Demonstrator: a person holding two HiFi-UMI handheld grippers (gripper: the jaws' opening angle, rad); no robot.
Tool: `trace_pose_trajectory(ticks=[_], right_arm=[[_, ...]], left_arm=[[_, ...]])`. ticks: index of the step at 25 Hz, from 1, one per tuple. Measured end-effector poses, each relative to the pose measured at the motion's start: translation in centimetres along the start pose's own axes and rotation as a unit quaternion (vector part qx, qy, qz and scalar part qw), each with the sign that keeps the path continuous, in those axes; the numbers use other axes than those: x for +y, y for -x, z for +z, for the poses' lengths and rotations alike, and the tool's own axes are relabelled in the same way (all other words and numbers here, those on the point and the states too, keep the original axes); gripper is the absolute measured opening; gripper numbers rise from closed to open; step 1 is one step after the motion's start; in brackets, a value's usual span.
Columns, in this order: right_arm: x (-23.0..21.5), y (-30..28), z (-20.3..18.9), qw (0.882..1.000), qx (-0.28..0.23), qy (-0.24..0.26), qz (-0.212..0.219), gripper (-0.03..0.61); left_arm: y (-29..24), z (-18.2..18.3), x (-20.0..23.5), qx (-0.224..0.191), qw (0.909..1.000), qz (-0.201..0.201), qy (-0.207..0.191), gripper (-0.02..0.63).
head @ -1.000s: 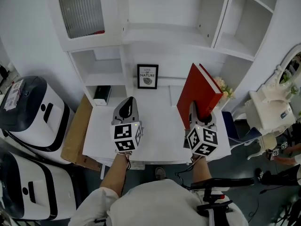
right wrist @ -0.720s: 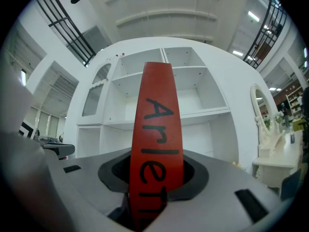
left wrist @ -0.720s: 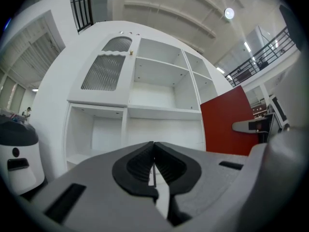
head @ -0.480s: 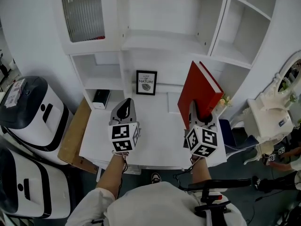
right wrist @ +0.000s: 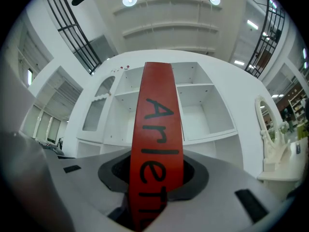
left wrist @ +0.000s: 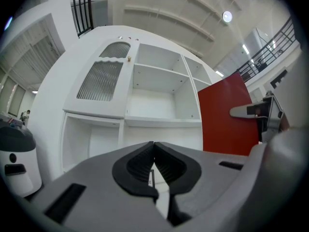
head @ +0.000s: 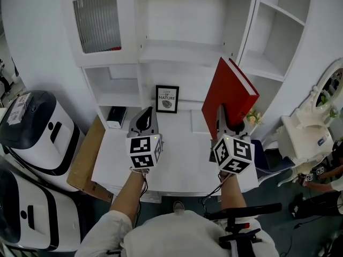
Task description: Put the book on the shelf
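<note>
A red hardcover book [head: 229,97] stands upright in the air before the white shelf unit [head: 182,52], with my right gripper [head: 226,127] shut on its lower end. In the right gripper view the red spine [right wrist: 155,144] with black lettering fills the gap between the jaws. The book also shows at the right of the left gripper view as a red slab [left wrist: 225,115]. My left gripper [head: 144,121] hovers over the white desk [head: 177,159], shut with nothing in it; its black pads [left wrist: 153,167] meet at the tips.
A small framed picture [head: 167,99] leans at the back of the desk. A dark box [head: 116,116] sits in the low left cubby. A glass-fronted cabinet door [head: 98,20] is at upper left. White appliances [head: 37,138] stand left, a white vanity [head: 308,133] right.
My right gripper has lifted the red book higher toward the open shelves. The left gripper has risen slightly too. The head view has tilted up a little.
</note>
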State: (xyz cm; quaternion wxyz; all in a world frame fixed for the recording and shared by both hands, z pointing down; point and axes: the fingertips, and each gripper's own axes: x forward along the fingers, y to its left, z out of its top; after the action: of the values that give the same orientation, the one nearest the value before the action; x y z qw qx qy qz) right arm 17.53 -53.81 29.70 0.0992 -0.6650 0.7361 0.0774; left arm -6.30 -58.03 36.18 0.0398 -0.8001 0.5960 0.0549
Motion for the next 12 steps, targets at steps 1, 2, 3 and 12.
trace_pose_trajectory(ticks=[1, 2, 3, 12], right_arm=[[0.1, -0.3, 0.3, 1.000, 0.002, -0.002, 0.004, 0.173], [0.2, -0.6, 0.6, 1.000, 0.004, -0.006, 0.008, 0.173], [0.3, -0.9, 0.9, 1.000, 0.006, -0.009, 0.012, 0.173], [1.0, -2.6, 4.3, 1.000, -0.011, 0.003, 0.023, 0.175]], left_arm=[[-0.1, 0.4, -0.1, -0.004, 1.0000, 0.000, -0.003, 0.008], [-0.3, 0.9, -0.1, -0.008, 0.9999, 0.001, -0.007, 0.008], [-0.4, 1.4, -0.1, -0.011, 0.9999, 0.002, -0.012, 0.008], [-2.0, 5.1, -0.1, -0.036, 0.9990, -0.009, -0.025, 0.008]])
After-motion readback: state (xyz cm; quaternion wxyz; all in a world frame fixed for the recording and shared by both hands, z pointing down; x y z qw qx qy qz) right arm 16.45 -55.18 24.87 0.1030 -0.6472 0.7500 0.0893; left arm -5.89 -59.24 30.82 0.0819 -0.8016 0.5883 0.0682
